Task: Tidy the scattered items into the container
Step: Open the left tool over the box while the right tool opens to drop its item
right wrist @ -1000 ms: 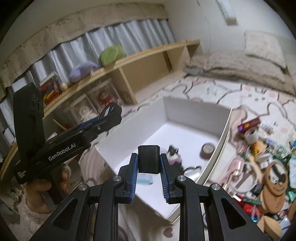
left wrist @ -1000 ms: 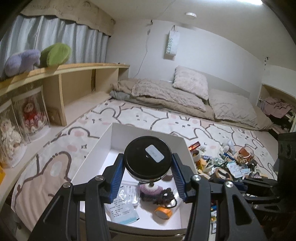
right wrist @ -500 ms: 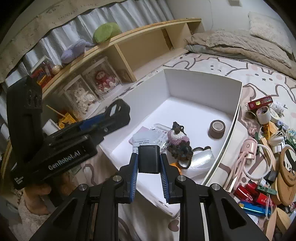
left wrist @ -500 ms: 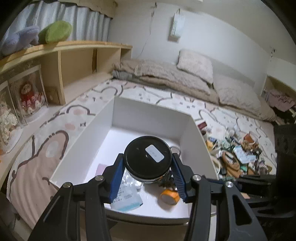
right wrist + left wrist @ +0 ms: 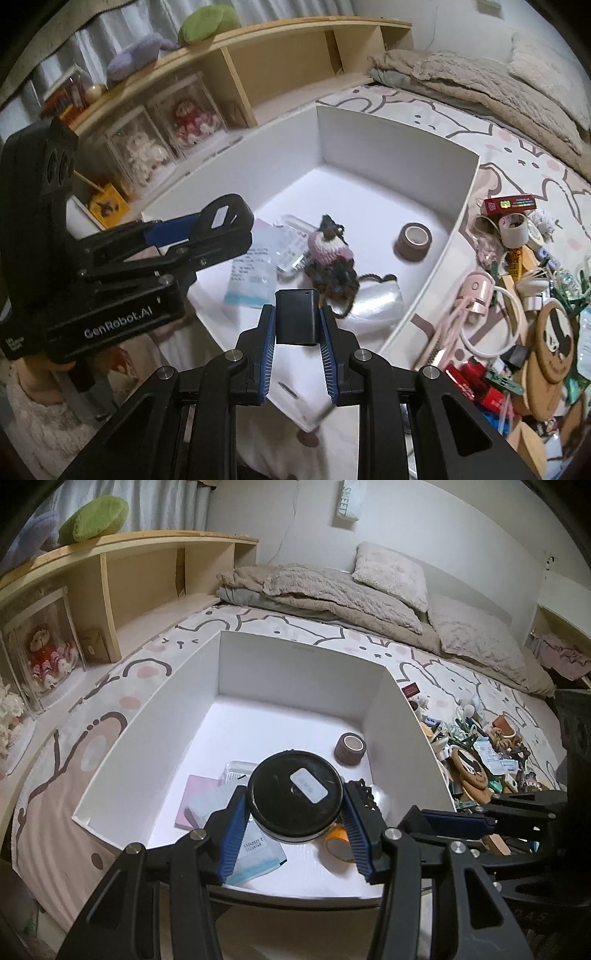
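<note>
Left tongs clamping black jar, right tongs clamping black block, above knitted doll.

Black round tin, white label; white box; brown tape roll; blue gripper pads; pink-and-brown bear-print bedsheet.

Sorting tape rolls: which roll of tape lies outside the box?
The white tape roll, on the bedspread beside the box's right wall; the brown roll and the orange roll lie inside.
</note>
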Motion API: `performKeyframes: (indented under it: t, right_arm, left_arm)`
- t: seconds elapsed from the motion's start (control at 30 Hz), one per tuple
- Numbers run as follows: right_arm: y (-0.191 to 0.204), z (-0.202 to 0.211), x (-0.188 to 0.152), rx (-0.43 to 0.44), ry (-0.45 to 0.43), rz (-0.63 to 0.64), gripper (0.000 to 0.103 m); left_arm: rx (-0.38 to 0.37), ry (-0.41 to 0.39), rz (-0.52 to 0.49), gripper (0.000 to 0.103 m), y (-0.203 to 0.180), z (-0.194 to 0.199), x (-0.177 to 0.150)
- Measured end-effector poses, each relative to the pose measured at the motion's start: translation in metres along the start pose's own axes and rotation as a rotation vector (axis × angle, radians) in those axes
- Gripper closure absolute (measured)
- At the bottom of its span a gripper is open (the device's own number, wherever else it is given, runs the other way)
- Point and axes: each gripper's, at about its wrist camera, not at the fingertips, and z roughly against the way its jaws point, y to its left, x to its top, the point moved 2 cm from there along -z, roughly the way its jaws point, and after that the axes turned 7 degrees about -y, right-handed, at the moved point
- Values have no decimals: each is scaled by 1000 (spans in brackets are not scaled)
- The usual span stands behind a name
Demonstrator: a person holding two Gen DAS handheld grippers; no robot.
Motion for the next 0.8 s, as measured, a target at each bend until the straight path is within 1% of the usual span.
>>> performKeyframes:
  t: [0.13, 0.2, 0.43, 0.57, 0.7, 0.73, 0.77, 0.8]
  right_arm:
    - [-3, 0, -3, -16, 29, -8, 80]
    - [-2, 2, -4, -29, 28, 1, 80]
    - [-4, 12, -1, -19, 1, -14, 80]
    - [-5, 22, 5, -21, -51, -35, 79]
    - [-4, 28, 9, -12, -69, -38, 79]
    - [-3, 29, 10, -10, -70, -37, 79]
    - [-2, 30, 10, -10, -72, -35, 79]
    - [-2, 30, 10, -10, -73, -34, 79]
  left_arm:
    - [-9, 14, -1, 53, -2, -4, 0]
    - [-11, 25, -4, 53, -3, -6, -1]
    - [4, 58, -33, 53, -7, -11, -4]
    - [10, 75, -51, 53, -9, -12, -3]
    - [19, 82, -60, 53, -11, -13, -4]
    - [21, 83, -59, 51, -11, -13, -4]
    - [22, 83, -51, 35, -11, -13, -5]
    - [24, 74, -45, 23, -11, -12, -4]
